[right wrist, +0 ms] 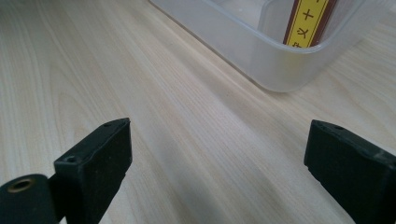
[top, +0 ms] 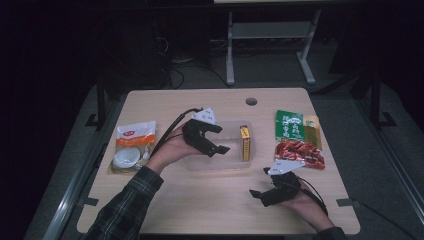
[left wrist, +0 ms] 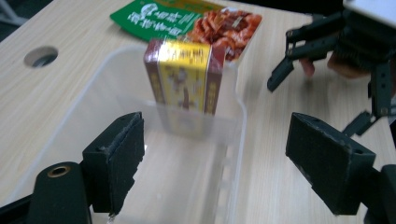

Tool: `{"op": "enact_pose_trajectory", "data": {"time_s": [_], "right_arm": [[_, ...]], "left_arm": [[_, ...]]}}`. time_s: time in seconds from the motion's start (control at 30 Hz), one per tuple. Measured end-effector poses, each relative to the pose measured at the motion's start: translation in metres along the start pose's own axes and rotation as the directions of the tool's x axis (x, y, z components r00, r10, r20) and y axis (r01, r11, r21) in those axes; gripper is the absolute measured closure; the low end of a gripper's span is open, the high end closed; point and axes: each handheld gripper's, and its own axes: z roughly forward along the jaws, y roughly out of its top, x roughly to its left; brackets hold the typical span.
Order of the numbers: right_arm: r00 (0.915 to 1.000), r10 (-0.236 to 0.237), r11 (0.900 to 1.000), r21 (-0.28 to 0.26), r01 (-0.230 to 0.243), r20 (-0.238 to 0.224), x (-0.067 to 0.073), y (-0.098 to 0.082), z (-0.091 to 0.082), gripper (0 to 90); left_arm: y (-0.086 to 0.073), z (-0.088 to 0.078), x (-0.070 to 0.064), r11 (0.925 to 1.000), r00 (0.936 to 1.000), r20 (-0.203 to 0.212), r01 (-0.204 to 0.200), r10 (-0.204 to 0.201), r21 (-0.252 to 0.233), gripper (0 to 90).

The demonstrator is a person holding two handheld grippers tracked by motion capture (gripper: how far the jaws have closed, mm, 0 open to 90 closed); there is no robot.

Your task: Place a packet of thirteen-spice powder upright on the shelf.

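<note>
While the tabletop (top: 200, 200) is carrying everything, the clear plastic bin (top: 192, 164) is sitting at its middle, probably as the collecting place, with the yellow box (top: 245, 143) standing on edge against its right end wall. Beside it, the green and red snack packets (top: 298, 140) are lying to the right and the white pouch (top: 134, 145) to the left, seemingly waiting their turn. Left tongs (top: 216, 138) are hanging wide and empty over the bin, suggesting the box is delivered, while right tongs (top: 258, 182) are resting wide and empty near the front edge.

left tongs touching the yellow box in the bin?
Apart. The left gripper view shows the open left tongs short of the yellow box, with bare bin floor between.
</note>
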Motion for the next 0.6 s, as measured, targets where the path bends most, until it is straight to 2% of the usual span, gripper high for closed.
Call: {"op": "enact_pose_trajectory", "data": {"time_s": [0.03, 0.17, 0.3, 0.43, 0.6], "right_arm": [[1.0000, 0.000, 1.000, 0.000, 0.000, 0.000, 0.000, 0.000, 0.000, 7.1], [1.0000, 0.006, 1.000, 0.001, -0.006, -0.002, 0.000, 0.000, 0.000, 7.1], [1.0000, 0.007, 1.000, 0.002, -0.007, 0.000, 0.000, 0.000, 0.001, 7.1], [1.0000, 0.008, 1.000, 0.005, -0.008, 0.003, 0.000, 0.000, 0.000, 7.1], [0.9999, 0.009, 1.000, 0.009, -0.010, 0.005, 0.000, -0.001, 0.000, 7.1]], "left_arm": [[-0.008, -0.005, -0.003, 0.9999, 0.9998, -0.012, 0.015, -0.015, -0.005, 19.0], [-0.023, -0.014, -0.012, 0.9996, 0.9990, -0.037, 0.027, -0.028, -0.007, 19.0], [-0.038, -0.022, -0.022, 0.9997, 0.9972, -0.071, 0.024, -0.024, -0.001, 19.1], [-0.055, -0.030, -0.032, 0.9980, 0.9939, -0.095, 0.053, -0.057, -0.035, 19.4], [-0.078, -0.037, -0.048, 0.9962, 0.9913, -0.107, 0.070, -0.076, -0.052, 19.6]]}}
